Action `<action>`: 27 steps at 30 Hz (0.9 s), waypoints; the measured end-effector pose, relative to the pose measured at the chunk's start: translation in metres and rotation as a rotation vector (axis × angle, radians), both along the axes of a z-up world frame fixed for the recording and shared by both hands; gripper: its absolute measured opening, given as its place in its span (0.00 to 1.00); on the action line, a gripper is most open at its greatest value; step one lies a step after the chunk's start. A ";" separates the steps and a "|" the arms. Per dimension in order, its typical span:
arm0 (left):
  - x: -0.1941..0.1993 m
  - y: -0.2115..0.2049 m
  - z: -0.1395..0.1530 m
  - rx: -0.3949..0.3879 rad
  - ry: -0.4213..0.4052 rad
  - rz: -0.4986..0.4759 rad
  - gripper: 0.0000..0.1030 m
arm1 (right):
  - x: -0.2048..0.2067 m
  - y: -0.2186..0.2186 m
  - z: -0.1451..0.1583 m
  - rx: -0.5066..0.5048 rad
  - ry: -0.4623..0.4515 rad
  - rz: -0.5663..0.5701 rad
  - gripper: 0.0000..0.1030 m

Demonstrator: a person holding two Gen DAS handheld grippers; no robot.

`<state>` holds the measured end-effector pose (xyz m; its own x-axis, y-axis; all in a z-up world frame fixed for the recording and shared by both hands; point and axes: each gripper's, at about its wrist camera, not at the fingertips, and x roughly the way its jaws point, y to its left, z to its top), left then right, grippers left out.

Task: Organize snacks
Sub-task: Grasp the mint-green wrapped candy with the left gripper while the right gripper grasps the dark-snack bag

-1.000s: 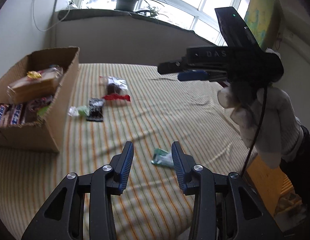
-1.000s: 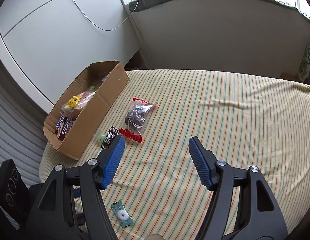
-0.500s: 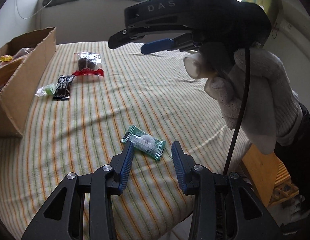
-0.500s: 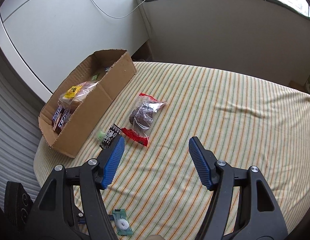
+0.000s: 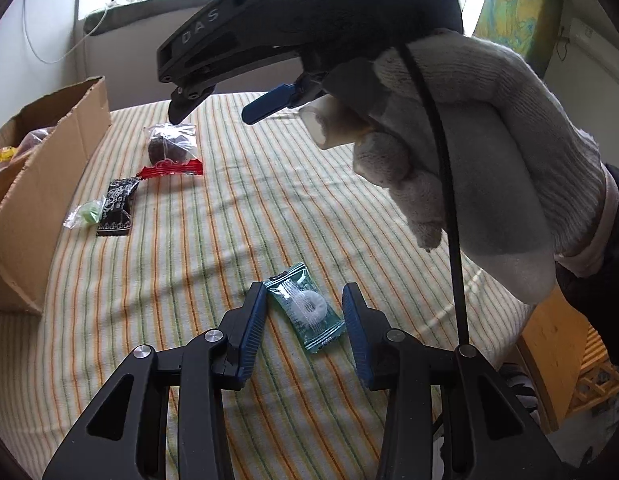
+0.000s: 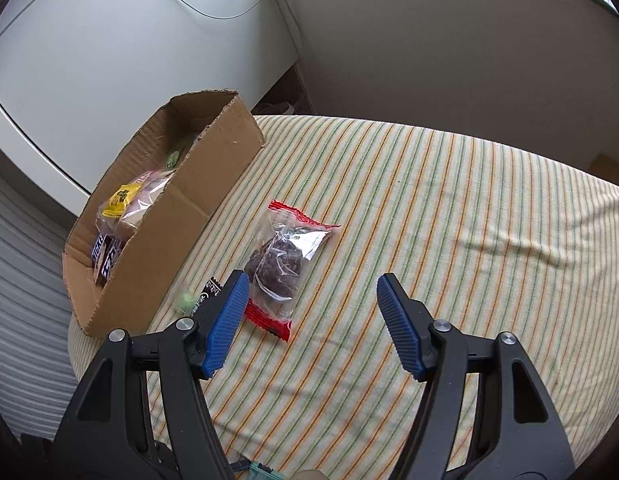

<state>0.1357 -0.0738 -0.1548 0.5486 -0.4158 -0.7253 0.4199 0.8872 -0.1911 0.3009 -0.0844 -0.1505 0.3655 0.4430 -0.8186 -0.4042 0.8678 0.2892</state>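
Observation:
My left gripper (image 5: pixel 305 312) is open, with its blue pads on either side of a green wrapped ring candy (image 5: pixel 307 307) lying on the striped cloth. My right gripper (image 6: pixel 311 304) is open and empty, hovering above a clear bag with red ends holding a dark cake (image 6: pixel 283 266). That bag also shows in the left wrist view (image 5: pixel 171 148). A black snack packet (image 5: pixel 117 208) and a small green candy (image 5: pixel 87 214) lie beside the cardboard box (image 6: pixel 213 164), which holds several snacks.
The striped cloth covers a table (image 6: pixel 449 208) whose edge curves near the box and a white wall. The gloved hand holding the right gripper (image 5: pixel 449 152) fills the upper right of the left wrist view. A wooden stool (image 5: pixel 557 344) stands off the table's right edge.
My left gripper has moved forward and down so the green ring candy now lies between its pads. My right gripper has moved toward the cake bag and the box.

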 end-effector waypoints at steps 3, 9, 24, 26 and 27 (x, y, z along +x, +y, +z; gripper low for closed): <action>-0.004 0.003 0.002 -0.013 0.002 0.003 0.36 | 0.009 0.008 -0.009 -0.001 0.023 -0.004 0.67; -0.011 0.007 0.006 -0.022 0.008 -0.004 0.36 | 0.015 0.026 -0.019 0.012 0.048 0.017 0.67; -0.002 0.011 -0.003 -0.003 -0.022 0.008 0.19 | 0.018 0.019 -0.020 0.034 0.056 0.012 0.51; -0.003 0.017 -0.003 -0.010 -0.020 0.004 0.19 | 0.019 0.017 -0.021 0.036 0.062 0.018 0.51; -0.003 0.017 -0.003 -0.006 -0.023 0.005 0.19 | 0.019 0.017 -0.021 0.037 0.064 0.021 0.51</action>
<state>0.1323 -0.0564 -0.1577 0.5675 -0.4170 -0.7100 0.4193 0.8884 -0.1867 0.3197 -0.0671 -0.1711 0.3033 0.4805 -0.8229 -0.4021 0.8475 0.3466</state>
